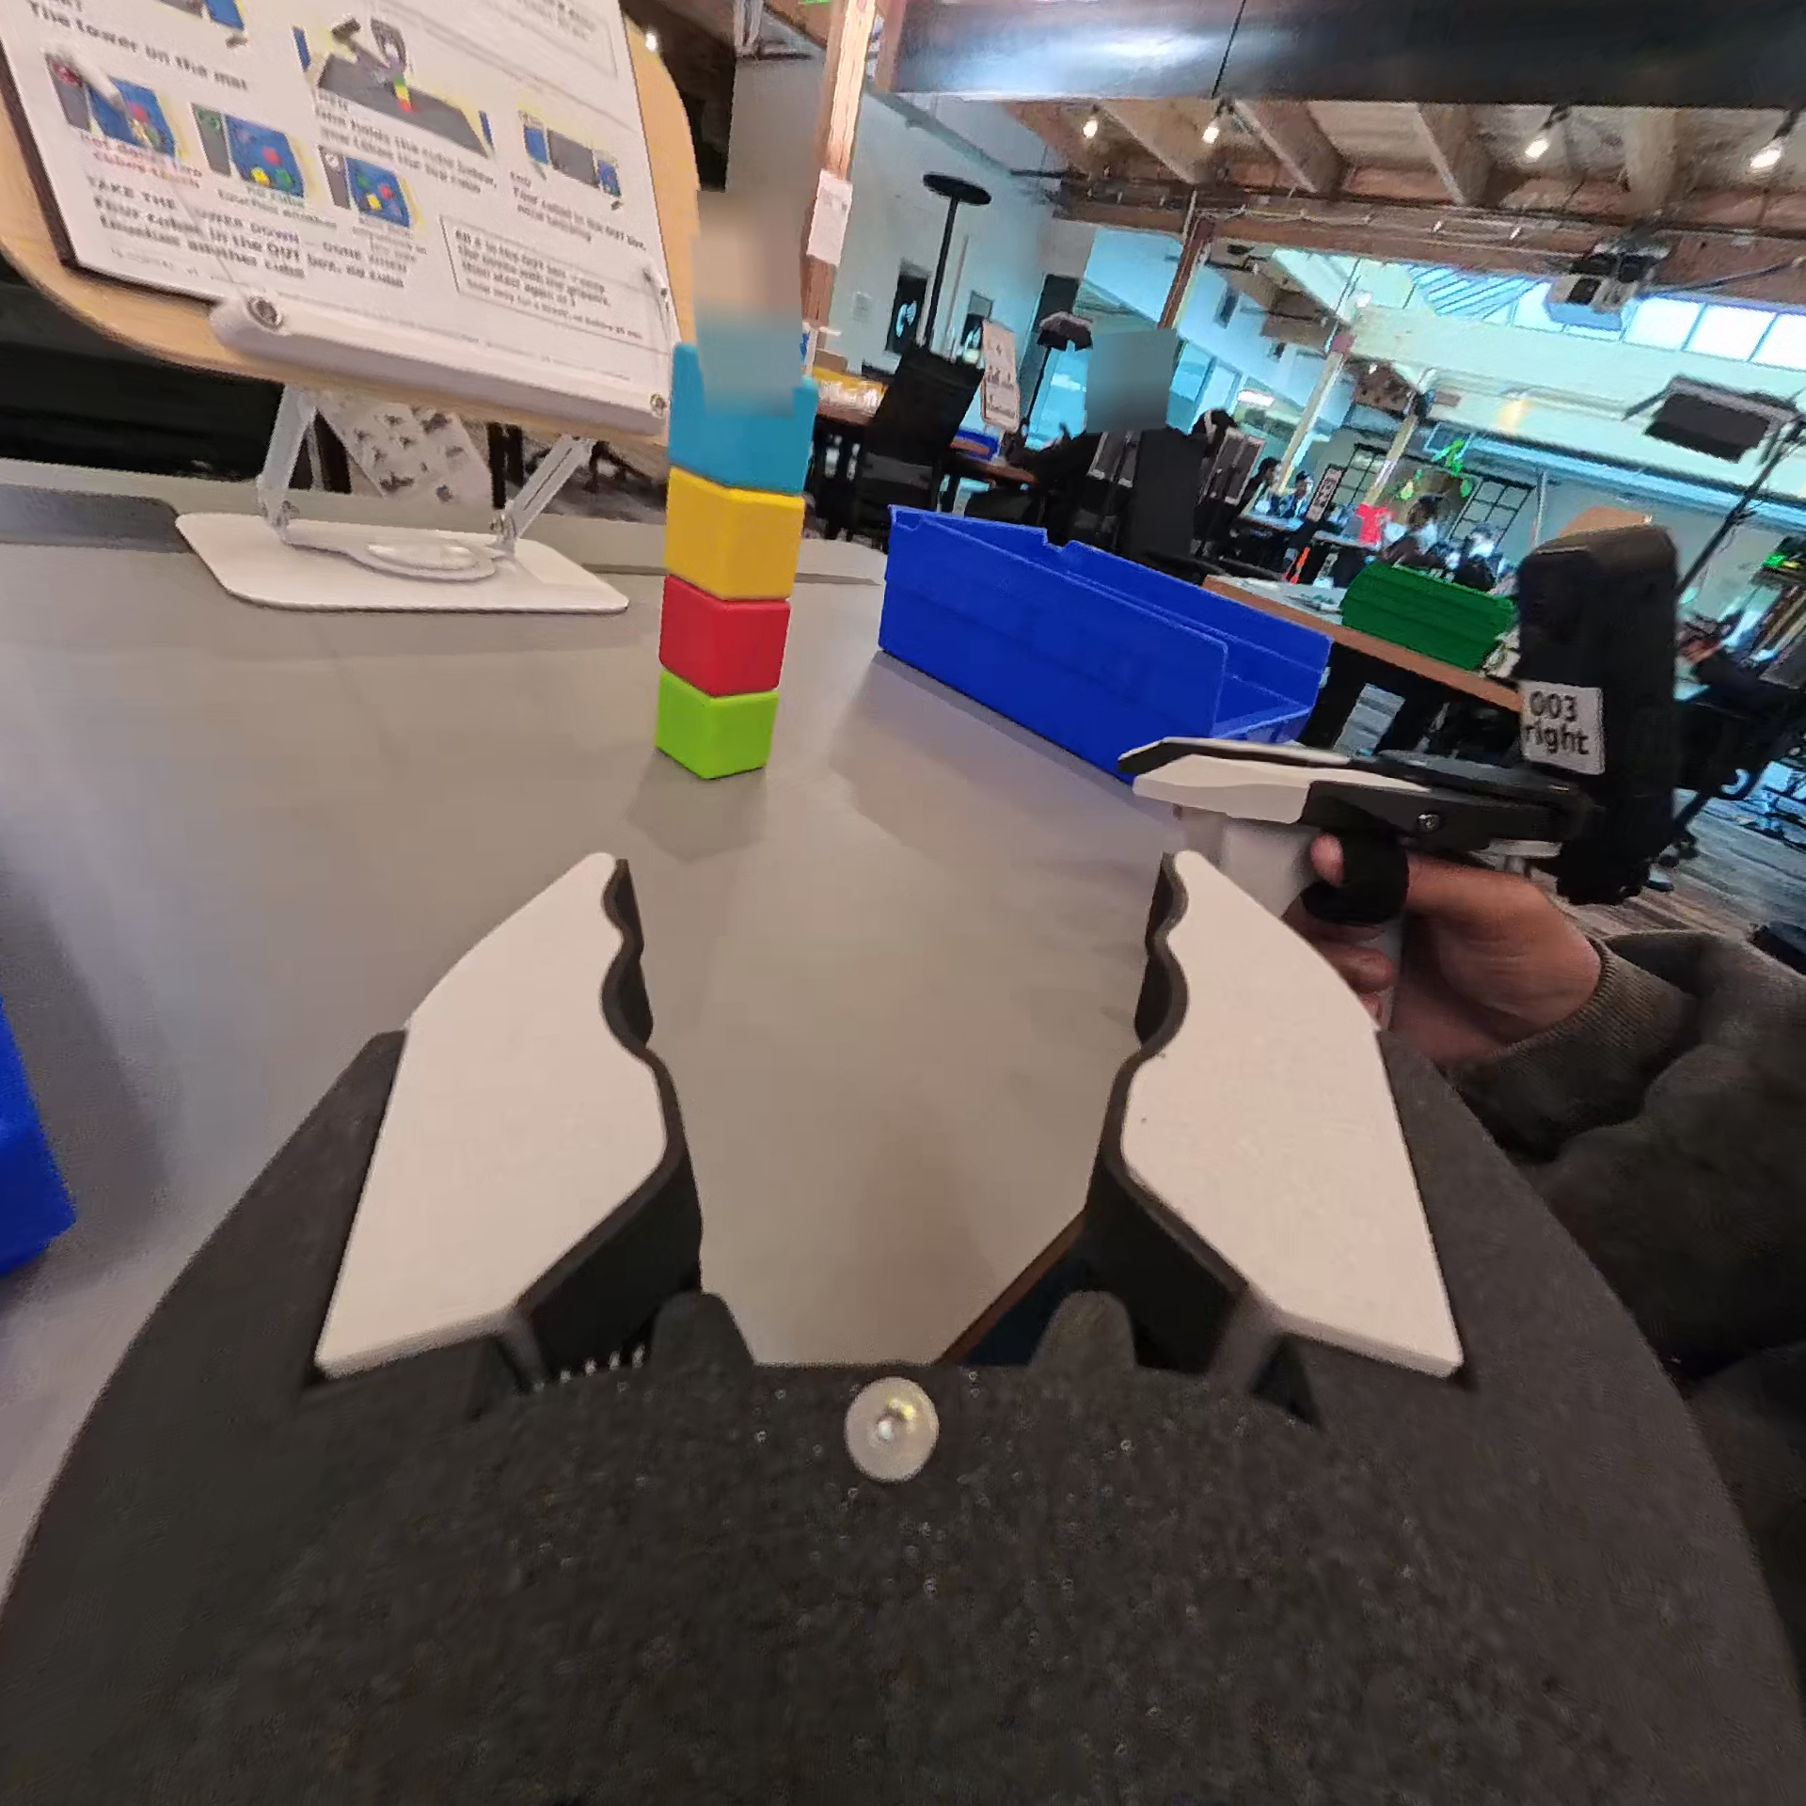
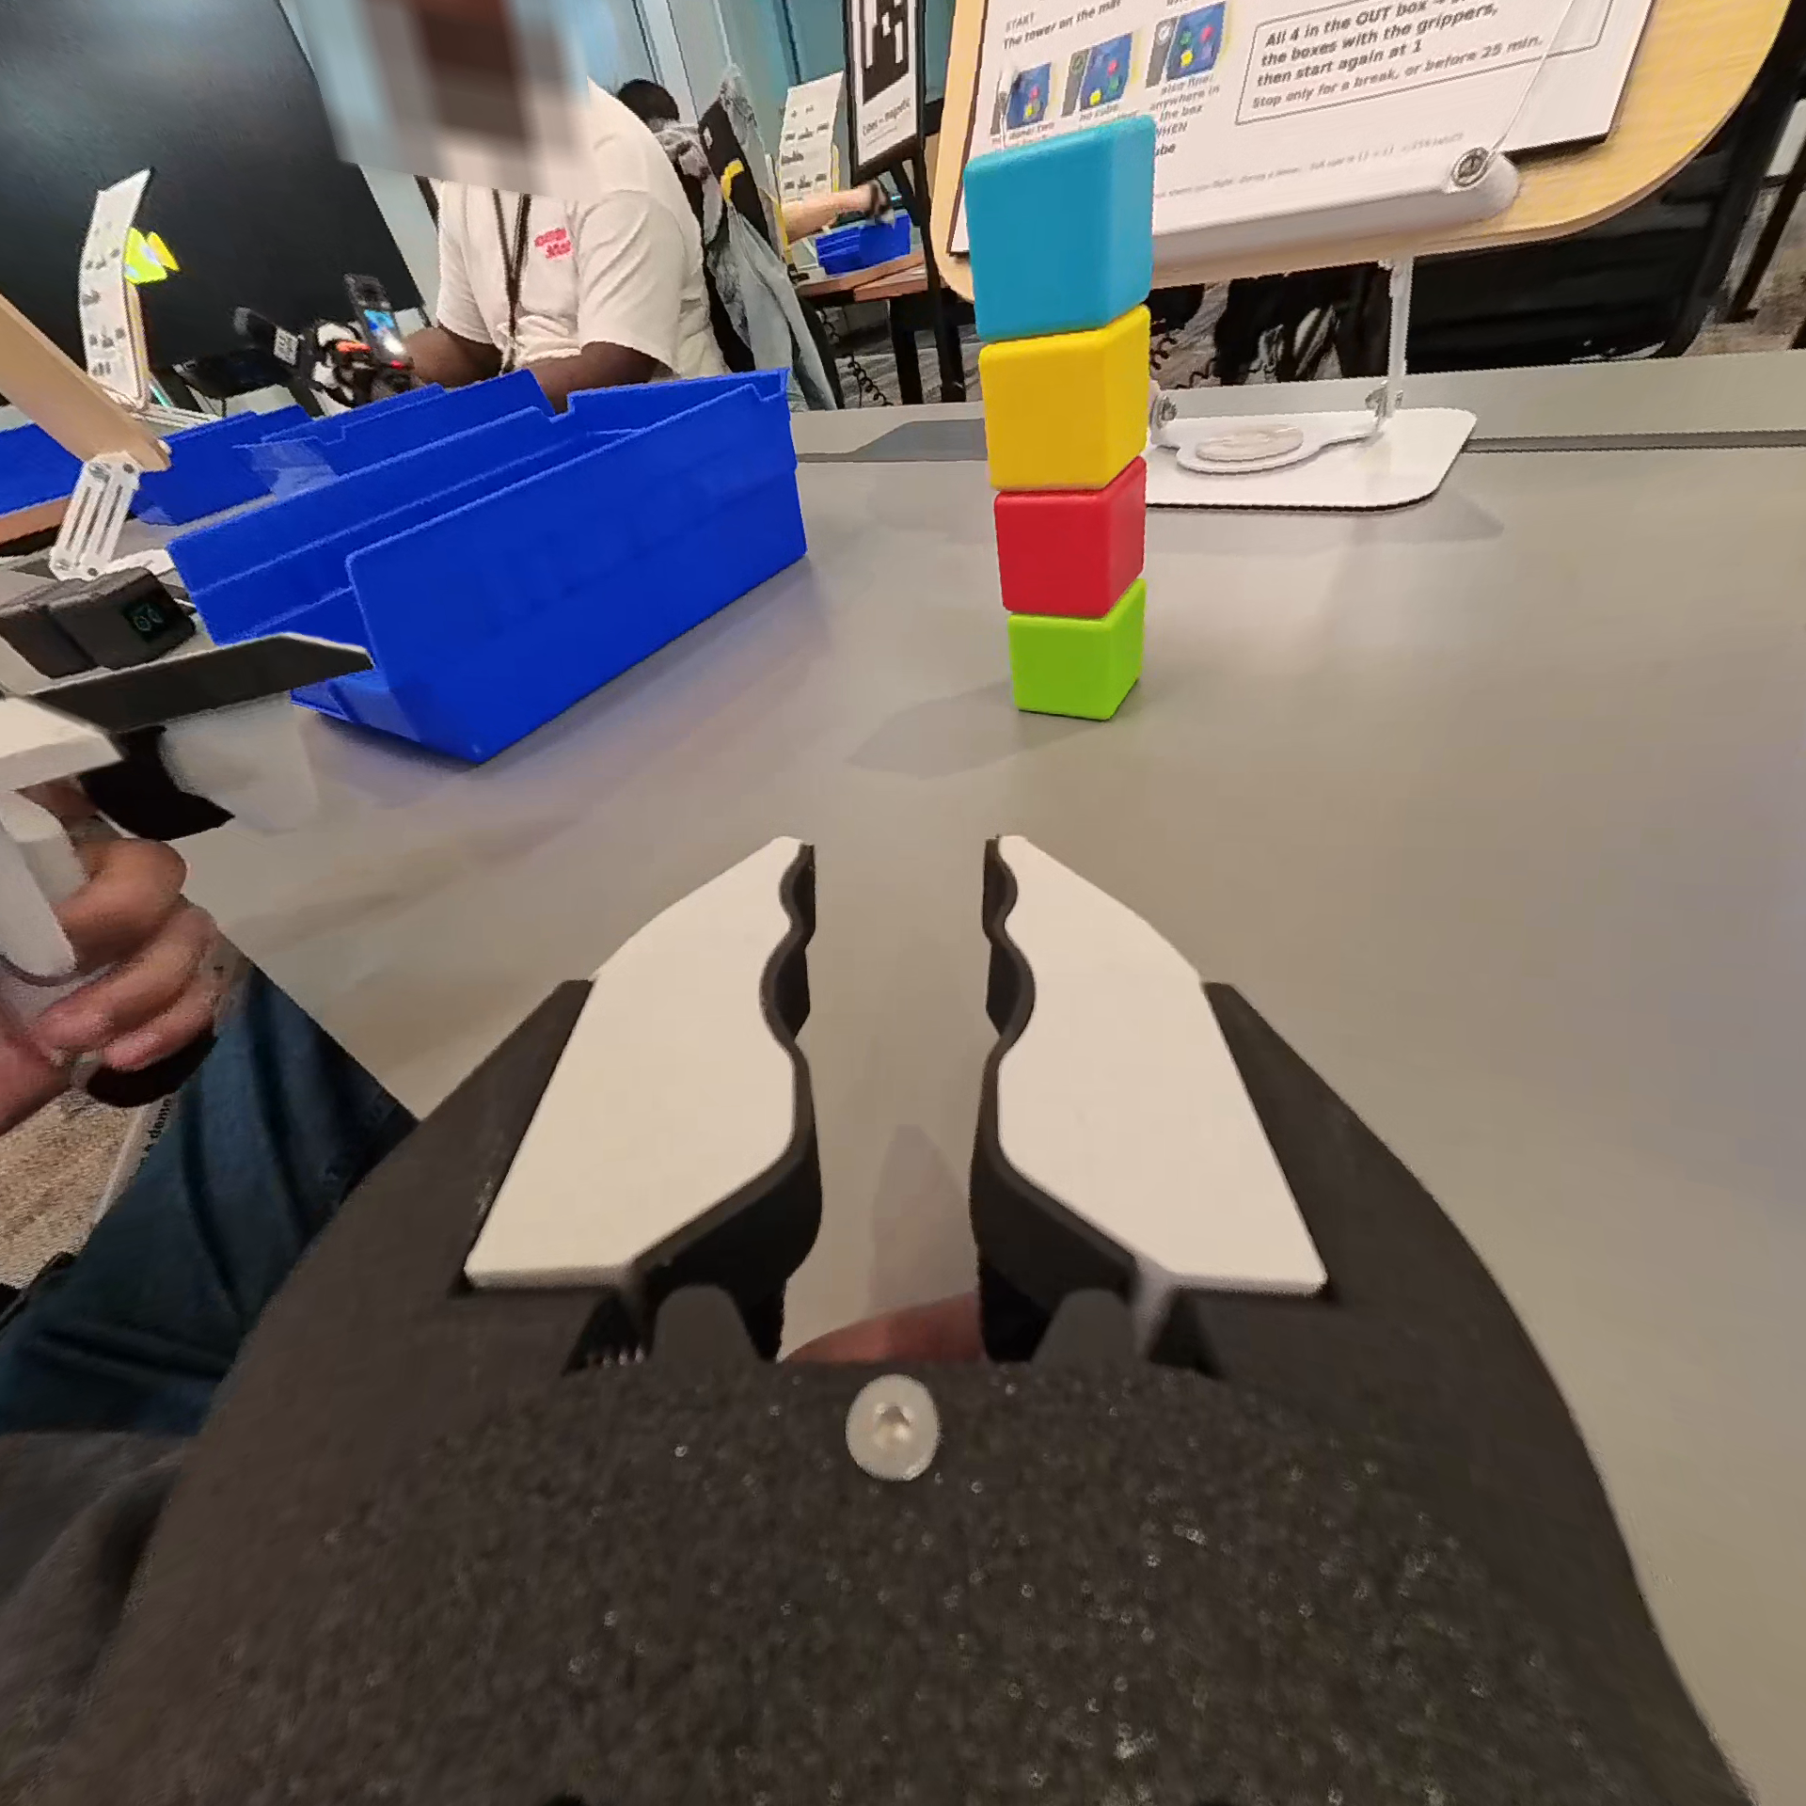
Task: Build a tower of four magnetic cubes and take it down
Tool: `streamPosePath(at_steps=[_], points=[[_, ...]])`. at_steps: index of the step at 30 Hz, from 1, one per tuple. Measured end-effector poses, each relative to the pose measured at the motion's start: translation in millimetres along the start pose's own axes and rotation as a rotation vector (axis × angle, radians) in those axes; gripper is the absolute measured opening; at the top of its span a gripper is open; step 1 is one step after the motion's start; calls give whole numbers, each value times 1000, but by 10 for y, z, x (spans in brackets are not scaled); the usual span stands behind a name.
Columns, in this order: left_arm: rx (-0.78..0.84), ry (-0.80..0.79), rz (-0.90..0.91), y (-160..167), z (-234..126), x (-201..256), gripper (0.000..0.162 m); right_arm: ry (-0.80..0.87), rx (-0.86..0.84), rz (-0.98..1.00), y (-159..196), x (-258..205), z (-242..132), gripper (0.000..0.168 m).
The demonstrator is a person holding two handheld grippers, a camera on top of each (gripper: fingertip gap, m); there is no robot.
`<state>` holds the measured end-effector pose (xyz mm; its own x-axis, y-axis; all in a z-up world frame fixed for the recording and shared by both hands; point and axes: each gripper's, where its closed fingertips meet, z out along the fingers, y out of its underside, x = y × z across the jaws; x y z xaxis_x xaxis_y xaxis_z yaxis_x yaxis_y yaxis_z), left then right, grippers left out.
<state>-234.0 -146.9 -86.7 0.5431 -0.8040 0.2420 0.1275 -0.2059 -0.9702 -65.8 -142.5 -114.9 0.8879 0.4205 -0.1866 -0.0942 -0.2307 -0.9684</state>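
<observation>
A tower of four cubes stands on the grey table [image 1: 293, 782]: green cube [image 1: 715, 725] at the bottom, then red cube [image 1: 723, 635], yellow cube [image 1: 733, 533] and light blue cube [image 1: 741, 435] on top. My left gripper [image 1: 889, 870] is wide open and empty, a short way in front of the tower. My right gripper [image 2: 899, 850] is empty, its jaws a narrow gap apart, also short of the tower and pointing a little left of it. The right wrist view shows the green [image 2: 1075, 655], red [image 2: 1070, 537], yellow [image 2: 1065, 401] and light blue [image 2: 1060, 230] cubes. The right gripper [image 1: 1139, 767] also shows in the left wrist view, held in a hand.
A blue bin [image 1: 1075, 625] stands right of the tower in the left wrist view. The right wrist view shows another blue bin [image 2: 537, 567], left of the tower, and it also shows at the left wrist view's left edge [image 1: 29, 1153]. An instruction sheet on a white stand [image 1: 391, 557] is behind the tower. People sit at tables beyond.
</observation>
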Motion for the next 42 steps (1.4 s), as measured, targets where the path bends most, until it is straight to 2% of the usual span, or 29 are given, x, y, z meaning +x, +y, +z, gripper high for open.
streamPosePath(at_steps=[5,9,14,22,29,30,32,42], points=[[151,41,78,-264,141,24,94,-11,5,24,-6,9,-6,32],[196,151,100,-485,586,-108,89,-26,8,44,-11,6,-32,32],[79,363,125,-371,1312,-326,88,-30,13,45,-25,21,-57,32],[-47,398,197,-321,2191,-703,95,-53,13,65,-28,7,-69,31],[-62,628,181,-304,2387,-551,94,-73,6,66,-16,-24,-62,31],[-90,654,185,-264,2408,-512,84,-75,4,68,-13,-26,-60,31],[-144,692,203,-188,2433,-464,51,-77,3,70,-11,-26,-58,31],[-146,741,217,-169,2432,-416,50,-103,7,58,-37,-49,-54,30]])
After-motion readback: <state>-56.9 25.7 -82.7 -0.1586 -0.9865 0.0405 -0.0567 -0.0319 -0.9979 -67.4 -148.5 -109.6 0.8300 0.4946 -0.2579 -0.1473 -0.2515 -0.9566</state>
